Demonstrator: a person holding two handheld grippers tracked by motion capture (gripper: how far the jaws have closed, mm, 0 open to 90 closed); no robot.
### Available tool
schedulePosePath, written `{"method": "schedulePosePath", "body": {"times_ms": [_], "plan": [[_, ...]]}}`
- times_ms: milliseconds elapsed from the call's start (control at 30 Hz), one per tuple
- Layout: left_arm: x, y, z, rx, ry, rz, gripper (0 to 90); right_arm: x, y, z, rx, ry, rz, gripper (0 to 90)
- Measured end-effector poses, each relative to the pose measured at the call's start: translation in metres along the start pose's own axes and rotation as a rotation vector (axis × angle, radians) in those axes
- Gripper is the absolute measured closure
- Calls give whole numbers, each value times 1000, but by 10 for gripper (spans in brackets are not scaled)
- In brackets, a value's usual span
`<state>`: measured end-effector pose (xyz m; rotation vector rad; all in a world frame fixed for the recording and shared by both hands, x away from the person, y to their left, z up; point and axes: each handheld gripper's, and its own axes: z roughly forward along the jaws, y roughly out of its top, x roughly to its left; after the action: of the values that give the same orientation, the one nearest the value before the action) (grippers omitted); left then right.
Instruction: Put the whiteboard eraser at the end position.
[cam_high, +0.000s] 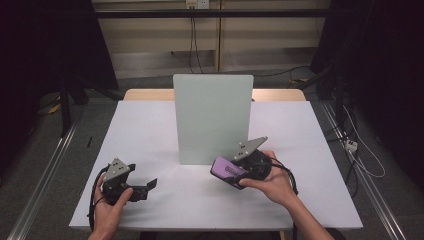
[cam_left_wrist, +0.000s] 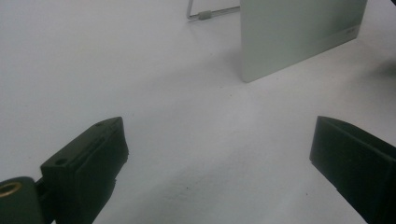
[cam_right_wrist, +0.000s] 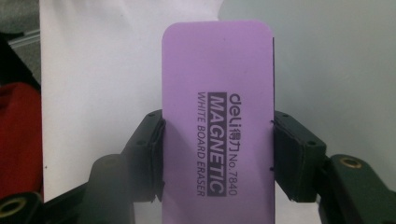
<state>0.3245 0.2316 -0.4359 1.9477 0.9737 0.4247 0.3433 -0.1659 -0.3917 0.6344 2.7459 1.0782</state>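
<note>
A purple magnetic whiteboard eraser is clamped across its width by my right gripper, both black pads pressed on its long sides. In the high view that right gripper holds the eraser just in front of the lower right corner of an upright pale whiteboard standing mid-table. My left gripper rests low near the front left of the table, its jaws wide apart with nothing between them; in its own view the left gripper faces bare table and the whiteboard beyond.
The white table has its front edge close to both hands. A wire stand leg props the whiteboard from behind. Cables trail from both grippers. Dark floor and rails flank the table.
</note>
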Motion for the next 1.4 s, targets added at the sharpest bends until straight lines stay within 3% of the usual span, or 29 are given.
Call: {"method": "schedulePosePath", "body": {"times_ms": [533,1400], "plan": [[1,-3,1,0,-9,-25,39,13,13,16,78,70,-54,417],[-1,-1,1,9,-9,3,39,21,21,39,176,117,-100,417]]}}
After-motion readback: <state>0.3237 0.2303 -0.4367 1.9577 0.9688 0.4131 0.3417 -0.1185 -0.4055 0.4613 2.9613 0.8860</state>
